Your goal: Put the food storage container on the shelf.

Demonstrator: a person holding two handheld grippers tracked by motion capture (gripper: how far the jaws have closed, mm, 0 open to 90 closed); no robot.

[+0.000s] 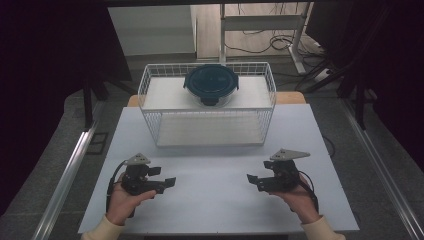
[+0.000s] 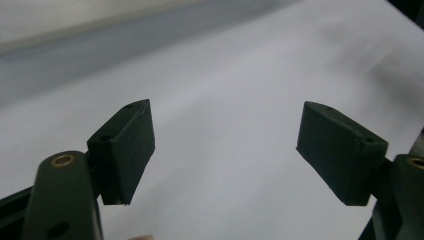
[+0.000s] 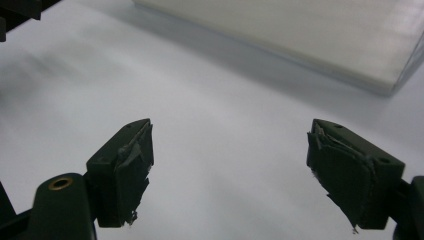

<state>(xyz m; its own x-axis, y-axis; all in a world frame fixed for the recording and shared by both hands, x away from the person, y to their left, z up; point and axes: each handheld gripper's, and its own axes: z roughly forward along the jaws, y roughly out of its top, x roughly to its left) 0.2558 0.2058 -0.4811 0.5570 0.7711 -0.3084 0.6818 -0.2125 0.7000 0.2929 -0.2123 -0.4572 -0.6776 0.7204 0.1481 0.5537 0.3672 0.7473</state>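
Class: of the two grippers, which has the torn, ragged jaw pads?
The right gripper: its pads are frayed and peeling. The left gripper has smooth, intact pads.

high view: above the person's side, looking forward and down over the whole desk (image 1: pixel 215 200) | left gripper view: close, low over the desk (image 2: pixel 225 125) | right gripper view: same | shared: white desk (image 3: pixel 210 100) top
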